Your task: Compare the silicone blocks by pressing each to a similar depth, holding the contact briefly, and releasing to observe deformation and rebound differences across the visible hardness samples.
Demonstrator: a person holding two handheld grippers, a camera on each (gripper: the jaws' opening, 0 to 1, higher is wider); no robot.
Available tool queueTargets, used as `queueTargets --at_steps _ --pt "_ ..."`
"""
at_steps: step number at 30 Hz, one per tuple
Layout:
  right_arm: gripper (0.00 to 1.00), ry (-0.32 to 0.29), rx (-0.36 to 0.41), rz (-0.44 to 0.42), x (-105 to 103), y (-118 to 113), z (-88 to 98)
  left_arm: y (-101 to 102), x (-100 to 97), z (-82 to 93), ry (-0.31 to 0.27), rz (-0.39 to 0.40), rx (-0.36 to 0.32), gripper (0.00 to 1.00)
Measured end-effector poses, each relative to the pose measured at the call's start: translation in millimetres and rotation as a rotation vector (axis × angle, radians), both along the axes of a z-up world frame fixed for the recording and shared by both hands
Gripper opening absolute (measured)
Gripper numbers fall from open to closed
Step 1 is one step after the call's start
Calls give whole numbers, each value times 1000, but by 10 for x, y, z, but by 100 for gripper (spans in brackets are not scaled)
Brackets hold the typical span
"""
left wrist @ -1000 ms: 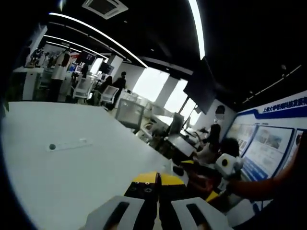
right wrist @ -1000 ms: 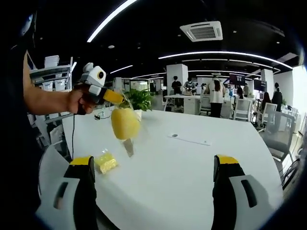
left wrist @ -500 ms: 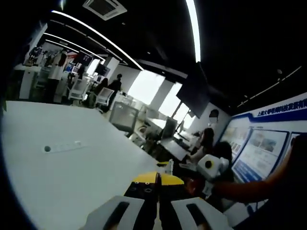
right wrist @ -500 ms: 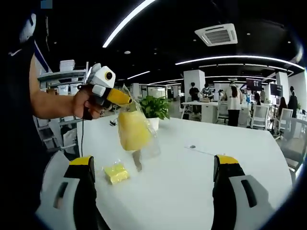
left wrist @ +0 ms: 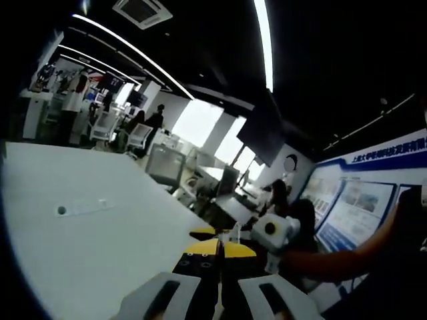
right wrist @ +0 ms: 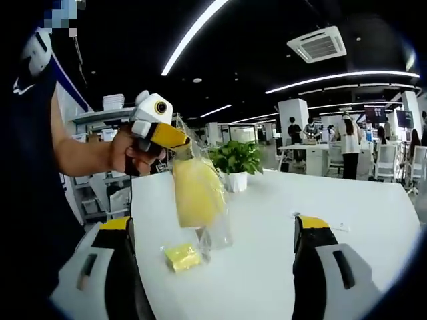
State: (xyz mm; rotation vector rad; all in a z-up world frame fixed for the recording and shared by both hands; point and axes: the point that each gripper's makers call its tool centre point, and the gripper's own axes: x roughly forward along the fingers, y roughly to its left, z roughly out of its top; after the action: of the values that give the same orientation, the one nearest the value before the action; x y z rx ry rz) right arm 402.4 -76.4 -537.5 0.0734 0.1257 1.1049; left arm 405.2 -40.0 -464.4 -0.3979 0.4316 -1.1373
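In the right gripper view my left gripper [right wrist: 179, 142] is held up in a hand at the left, shut on the top of a clear bag [right wrist: 215, 227]. The bag hangs down with a long yellow silicone block [right wrist: 195, 190] inside it. A smaller yellow block [right wrist: 182, 255] in its own wrap lies on the white table [right wrist: 280, 267] just below the bag. My right gripper [right wrist: 213, 224] stands wide open with nothing between its fingers. In the left gripper view the left gripper [left wrist: 212, 249] has its yellow-tipped jaws together, and the right gripper [left wrist: 230, 235] comes in from the right.
A potted plant [right wrist: 235, 160] stands on the table behind the bag. A thin white strip [left wrist: 83, 209] lies on the table further off. Shelves [right wrist: 100, 167] stand at the table's left side. People, chairs and desks [right wrist: 347, 143] fill the room beyond the far edge.
The bag with the yellow block, held by the left gripper, now hangs closer and larger in the right gripper view. In the left gripper view the right gripper has drifted leftward, nearer.
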Motion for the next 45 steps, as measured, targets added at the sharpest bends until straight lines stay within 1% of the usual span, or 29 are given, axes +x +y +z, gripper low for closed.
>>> queueTargets --at_steps 7,9,15,17,20,21,27,29,33,35,45 --pt "77 18 75 78 -67 138 159 -11 -49 54 2 -15 -12 0" --pt "71 20 77 96 -88 166 176 -16 -63 63 5 -21 -14 0" --pt "60 22 80 144 -160 259 233 -29 -102 93 3 -34 -15 0" --pt "57 30 87 159 -187 276 248 -28 -107 101 3 -37 -15 0" --pt "49 54 103 182 -227 301 270 -20 -104 120 5 -38 -23 0" --pt "47 45 102 184 -230 307 278 -18 -103 125 5 -38 -25 0" --pt "42 33 92 196 -259 328 290 -12 -119 137 8 -41 -32 0" --pt "39 43 96 197 -257 320 288 -15 -138 138 13 -47 -35 0" --pt "32 39 104 199 -265 309 313 -25 -171 154 15 -53 -41 0" --pt "29 48 106 203 -266 302 312 -31 -185 160 15 -57 -42 0" --pt "28 33 74 205 -266 324 294 -22 -187 150 27 -59 -51 0"
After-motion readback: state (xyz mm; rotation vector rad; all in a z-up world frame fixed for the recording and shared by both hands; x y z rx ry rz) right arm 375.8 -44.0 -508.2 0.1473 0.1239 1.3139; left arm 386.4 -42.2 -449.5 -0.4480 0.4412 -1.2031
